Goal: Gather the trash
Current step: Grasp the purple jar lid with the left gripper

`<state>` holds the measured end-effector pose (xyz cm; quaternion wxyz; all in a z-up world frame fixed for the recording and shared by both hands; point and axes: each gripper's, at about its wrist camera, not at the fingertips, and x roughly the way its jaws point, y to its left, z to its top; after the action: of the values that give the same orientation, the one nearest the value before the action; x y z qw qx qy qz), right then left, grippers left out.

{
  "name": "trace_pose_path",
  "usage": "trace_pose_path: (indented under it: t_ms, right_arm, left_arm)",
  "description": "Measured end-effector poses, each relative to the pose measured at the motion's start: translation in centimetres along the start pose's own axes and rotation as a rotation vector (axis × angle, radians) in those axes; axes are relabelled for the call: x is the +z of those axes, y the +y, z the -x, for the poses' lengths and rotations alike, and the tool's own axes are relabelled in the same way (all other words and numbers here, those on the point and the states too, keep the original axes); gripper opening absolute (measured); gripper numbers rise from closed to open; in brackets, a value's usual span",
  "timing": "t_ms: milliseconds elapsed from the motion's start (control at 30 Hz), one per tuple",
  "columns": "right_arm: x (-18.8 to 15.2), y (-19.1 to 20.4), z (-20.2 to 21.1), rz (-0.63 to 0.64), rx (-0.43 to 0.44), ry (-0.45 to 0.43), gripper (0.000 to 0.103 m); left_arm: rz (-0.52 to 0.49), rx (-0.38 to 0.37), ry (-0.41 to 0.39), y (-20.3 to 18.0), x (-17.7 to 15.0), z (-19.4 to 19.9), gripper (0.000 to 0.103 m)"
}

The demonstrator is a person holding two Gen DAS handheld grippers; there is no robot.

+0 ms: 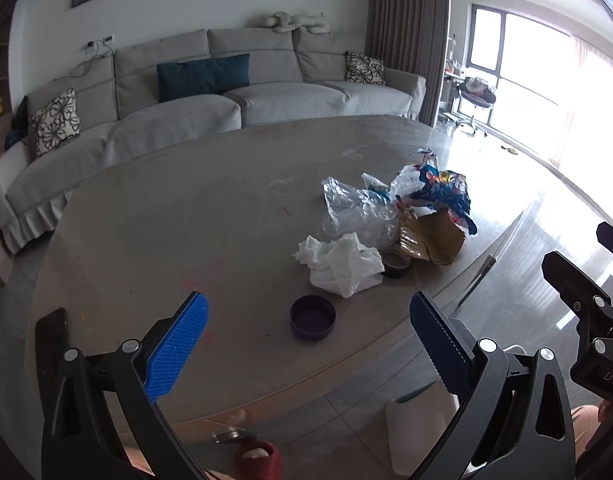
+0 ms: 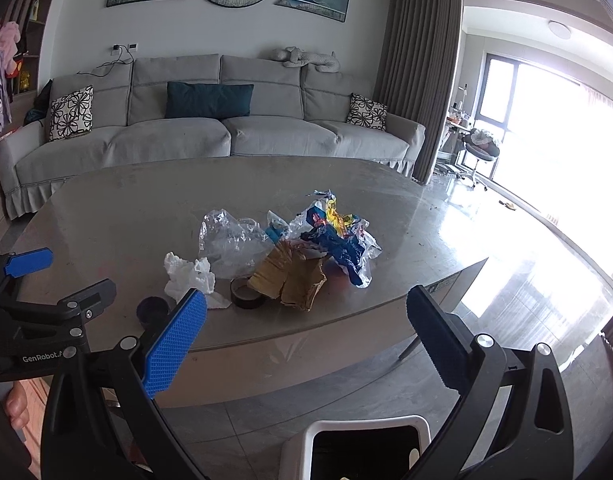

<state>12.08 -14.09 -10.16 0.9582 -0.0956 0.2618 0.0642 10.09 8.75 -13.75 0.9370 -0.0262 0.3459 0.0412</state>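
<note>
Grey table (image 2: 118,216) seen ahead of both claws; trash pile (image 2: 282,252) heaped beyond. Left gripper (image 1: 308,344) and right gripper (image 2: 306,340) held wide open, nothing gripped.

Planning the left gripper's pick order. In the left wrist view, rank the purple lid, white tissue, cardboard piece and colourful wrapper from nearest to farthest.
1. Purple lid, just ahead, between the jaws.
2. White tissue, behind the lid.
3. Cardboard piece, farther, to the right.
4. Colourful wrapper, farthest, back right.
</note>
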Motion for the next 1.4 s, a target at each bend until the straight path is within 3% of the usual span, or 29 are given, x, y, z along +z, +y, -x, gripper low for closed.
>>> trace_pose_path:
  t_ms: [300,733,867,1033,1400]
  right_arm:
    - [-0.8,0.8,-3.4,0.013,0.002,0.036,0.100]
    - [-1.7,1.6,-7.1,0.050,-0.002,0.112,0.100]
    - [-1.7,1.9,-7.5,0.062,-0.003,0.119,0.100]
    - [-1.6,2.5,-8.0,0.070,0.005,0.126,0.100]
    - [-1.1,3.5,-8.1,0.085,0.016,0.121,0.100]
  left_arm:
    - [-0.014,0.018,0.079,0.6,-1.7,-5.6,0.100]
    - [-0.029,0.029,0.122,0.7,-2.2,-10.3,0.099]
    - [-0.033,0.020,0.158,0.6,-2.3,-11.9,0.089]
    - [-0.014,0.019,0.199,0.9,-2.6,-13.1,0.089]
    - [-0.034,0.027,0.184,0.5,-2.6,-13.7,0.085]
